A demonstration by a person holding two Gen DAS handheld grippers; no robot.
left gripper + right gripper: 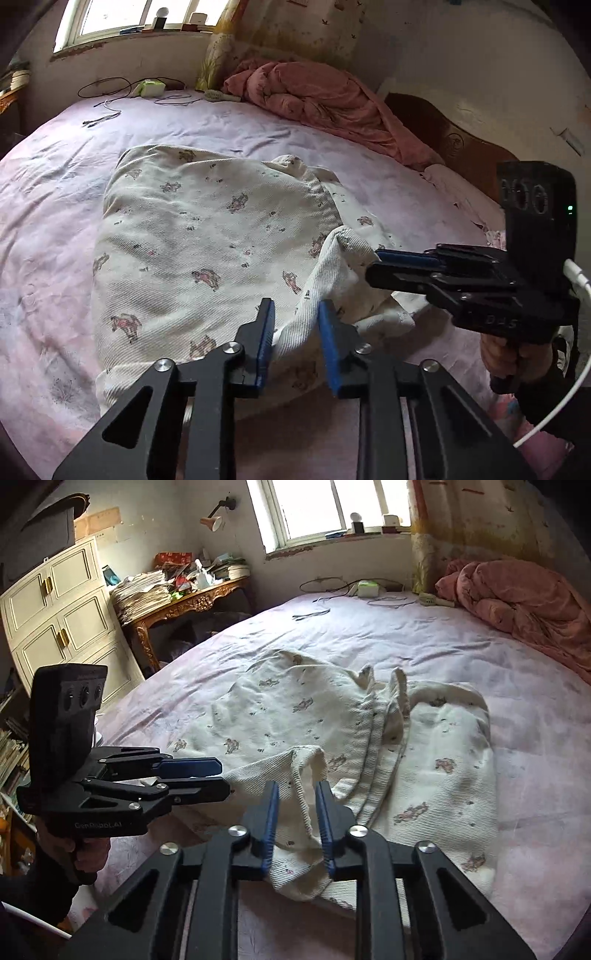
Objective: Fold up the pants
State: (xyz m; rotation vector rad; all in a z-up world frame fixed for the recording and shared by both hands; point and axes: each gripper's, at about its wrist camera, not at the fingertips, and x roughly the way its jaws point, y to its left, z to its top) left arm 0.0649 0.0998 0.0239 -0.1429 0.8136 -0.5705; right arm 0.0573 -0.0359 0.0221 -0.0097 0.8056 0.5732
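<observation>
Lying crumpled mid-bed, the cream printed pants [207, 236] spread across the pink sheet [55, 206]. Left gripper [295, 325] pinches a fabric fold at 6 o'clock; right gripper [297, 805] clamps the ribbed cuff [306, 771] likewise
</observation>
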